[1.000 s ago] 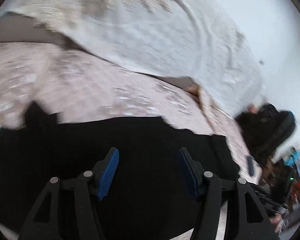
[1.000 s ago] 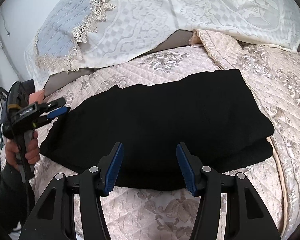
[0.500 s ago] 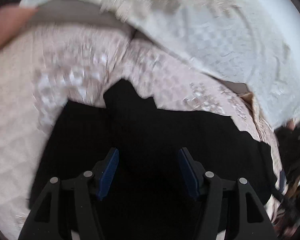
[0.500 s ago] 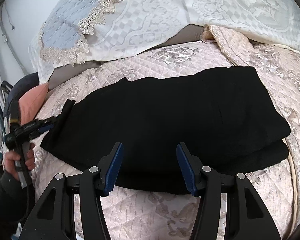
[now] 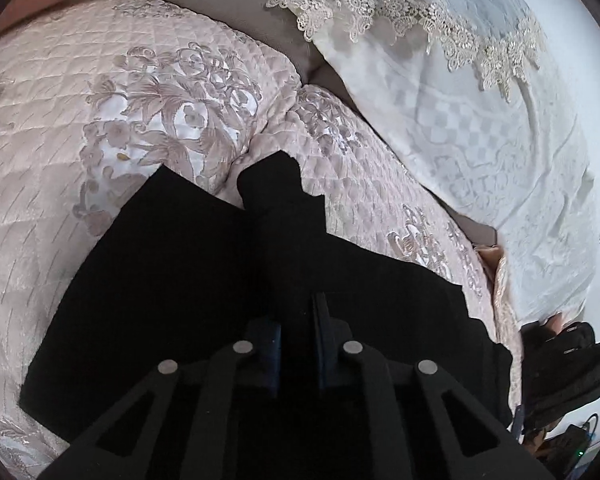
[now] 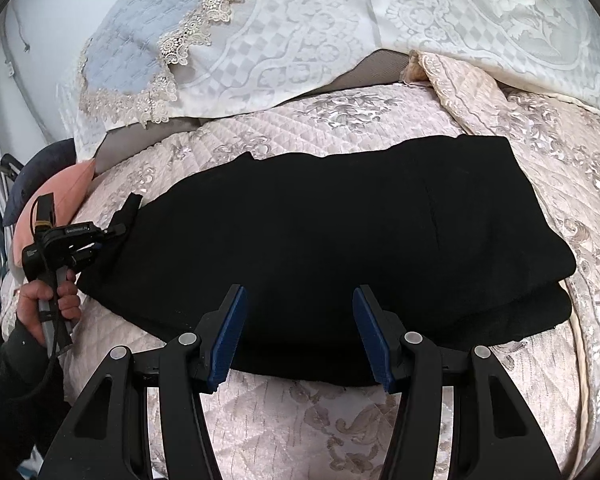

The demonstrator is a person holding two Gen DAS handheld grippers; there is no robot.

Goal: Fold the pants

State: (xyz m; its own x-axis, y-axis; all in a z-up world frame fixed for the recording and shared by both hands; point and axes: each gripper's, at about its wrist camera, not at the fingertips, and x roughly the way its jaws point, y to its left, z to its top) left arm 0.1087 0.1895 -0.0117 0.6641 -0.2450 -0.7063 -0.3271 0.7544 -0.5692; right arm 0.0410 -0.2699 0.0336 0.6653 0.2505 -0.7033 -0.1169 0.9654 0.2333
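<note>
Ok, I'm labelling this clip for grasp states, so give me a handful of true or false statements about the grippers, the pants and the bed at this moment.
1. The left gripper is shut on the black pants. True.
2. The right gripper is clamped on the pants. False: its jaws stand wide apart above the near edge, holding nothing.
3. The pants lie on a bare wooden table. False: they lie on a pale quilted bedspread.
4. A lace-trimmed pillow lies beyond the pants. True.
5. The left gripper grips the pants at their left end, as the right wrist view shows. True.
</note>
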